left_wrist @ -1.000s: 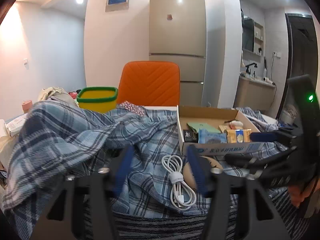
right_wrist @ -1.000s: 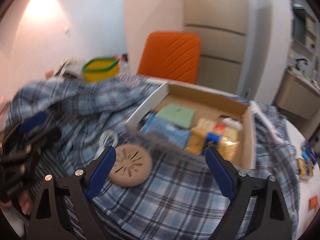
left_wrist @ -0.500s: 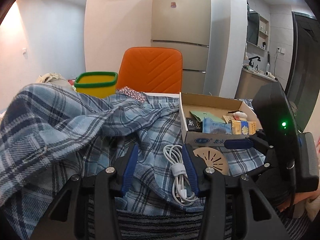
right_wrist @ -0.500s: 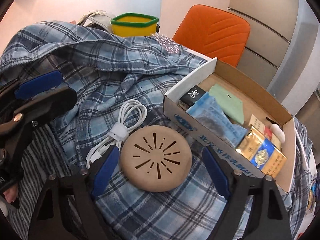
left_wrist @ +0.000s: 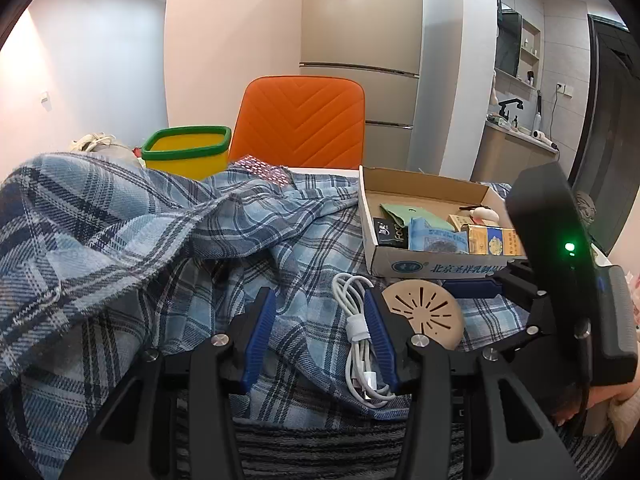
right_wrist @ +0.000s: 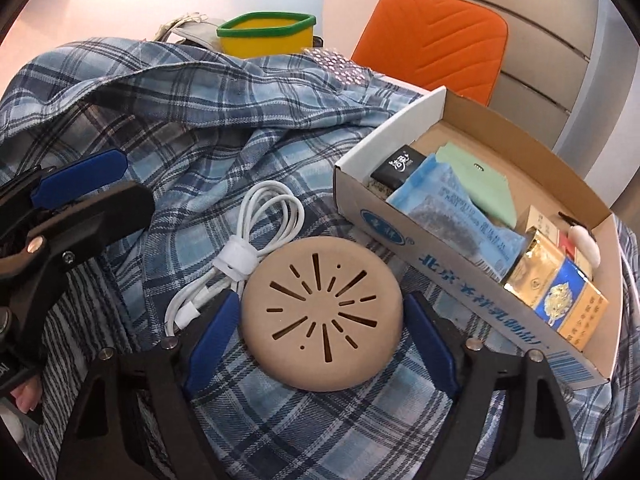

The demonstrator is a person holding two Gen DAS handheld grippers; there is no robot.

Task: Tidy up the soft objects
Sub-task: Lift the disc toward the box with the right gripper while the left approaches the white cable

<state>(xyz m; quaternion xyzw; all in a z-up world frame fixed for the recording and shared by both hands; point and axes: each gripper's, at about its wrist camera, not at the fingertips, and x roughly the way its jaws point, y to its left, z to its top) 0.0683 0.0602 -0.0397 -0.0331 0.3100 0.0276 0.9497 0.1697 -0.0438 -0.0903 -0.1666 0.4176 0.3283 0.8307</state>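
A blue plaid cloth (left_wrist: 120, 232) (right_wrist: 192, 120) lies rumpled over the table. A beige round disc (right_wrist: 320, 316) (left_wrist: 424, 312) with slots rests on it, in front of a cardboard box. My right gripper (right_wrist: 322, 300) straddles the disc and its jaws are closing; the blue pads (right_wrist: 216, 332) stand at the disc's flanks without a clear squeeze. My left gripper (left_wrist: 318, 308) hovers low over the plaid cloth, jaws apart, with only a fold of cloth between them. A coiled white cable (left_wrist: 356, 328) (right_wrist: 240, 256) lies beside its right finger.
The cardboard box (right_wrist: 440, 264) (left_wrist: 440, 268) holds several packets and small cartons. A yellow tub with a green rim (left_wrist: 186, 156) and an orange chair (left_wrist: 300, 120) stand behind the table. Grey striped fabric (left_wrist: 320, 440) lies under the plaid at the near edge.
My right gripper came down over the beige disc and its jaws narrowed around it. The left gripper stayed over the plaid cloth, tilting slightly, with the same opening.
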